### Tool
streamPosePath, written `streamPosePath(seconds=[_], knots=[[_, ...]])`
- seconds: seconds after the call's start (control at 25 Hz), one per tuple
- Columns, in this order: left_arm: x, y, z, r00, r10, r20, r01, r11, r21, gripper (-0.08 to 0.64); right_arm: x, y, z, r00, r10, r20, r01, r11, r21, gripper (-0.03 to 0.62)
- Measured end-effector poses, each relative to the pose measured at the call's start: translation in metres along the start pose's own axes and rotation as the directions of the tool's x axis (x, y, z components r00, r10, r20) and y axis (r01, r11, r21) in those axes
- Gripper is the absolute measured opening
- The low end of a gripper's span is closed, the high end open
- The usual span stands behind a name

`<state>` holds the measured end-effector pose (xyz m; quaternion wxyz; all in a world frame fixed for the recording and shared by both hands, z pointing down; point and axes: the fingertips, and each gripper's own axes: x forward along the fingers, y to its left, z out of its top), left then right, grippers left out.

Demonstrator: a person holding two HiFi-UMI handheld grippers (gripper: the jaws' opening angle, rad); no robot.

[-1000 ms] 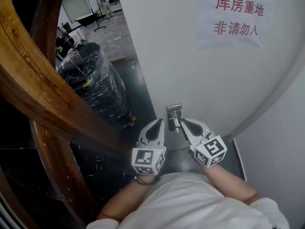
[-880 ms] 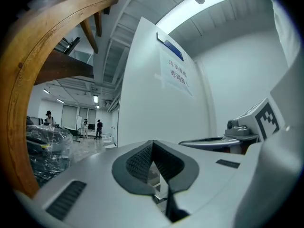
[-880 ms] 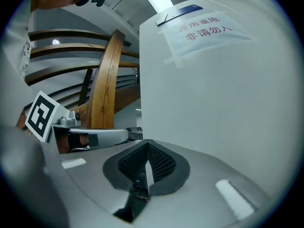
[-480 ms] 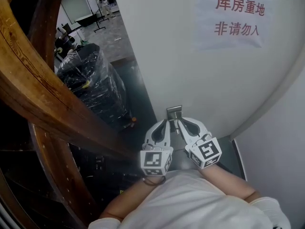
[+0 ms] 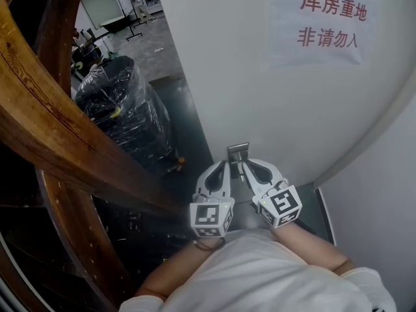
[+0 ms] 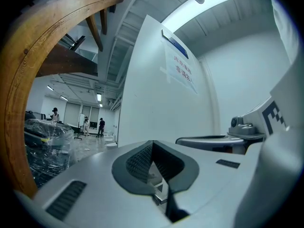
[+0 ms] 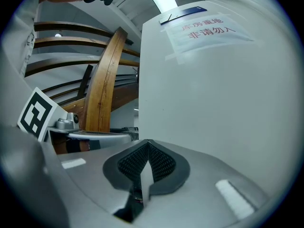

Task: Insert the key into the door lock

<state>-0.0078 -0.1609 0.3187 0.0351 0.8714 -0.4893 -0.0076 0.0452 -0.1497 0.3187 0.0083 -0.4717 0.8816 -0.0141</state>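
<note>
Two grippers side by side, both level. Left gripper (image 5: 223, 167) — pads pressed together. Right gripper (image 5: 247, 166) — pads clamped on a pale flat strip (image 7: 146, 183) seen edge-on; cannot tell whether it is the key. Tips of both sit just beside the one metal lock plate (image 5: 238, 149) on the white door (image 5: 260, 90); contact unclear. One paper sign (image 5: 322, 25) higher up. Left of the door: a curved wooden beam (image 5: 58, 135) and a plastic-wrapped dark bundle (image 5: 120, 106).
</note>
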Motion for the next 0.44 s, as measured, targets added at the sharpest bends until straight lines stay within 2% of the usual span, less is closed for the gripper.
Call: streamPosePath(seconds=[0.44], knots=[[0.0022, 0.0019, -0.0012, 1.000, -0.010, -0.002, 0.010, 1.000, -0.008, 0.006, 0.0038, 0.0002, -0.0025, 1.000, 0.000, -0.011, 0.000, 1.000, 0.011, 0.002]])
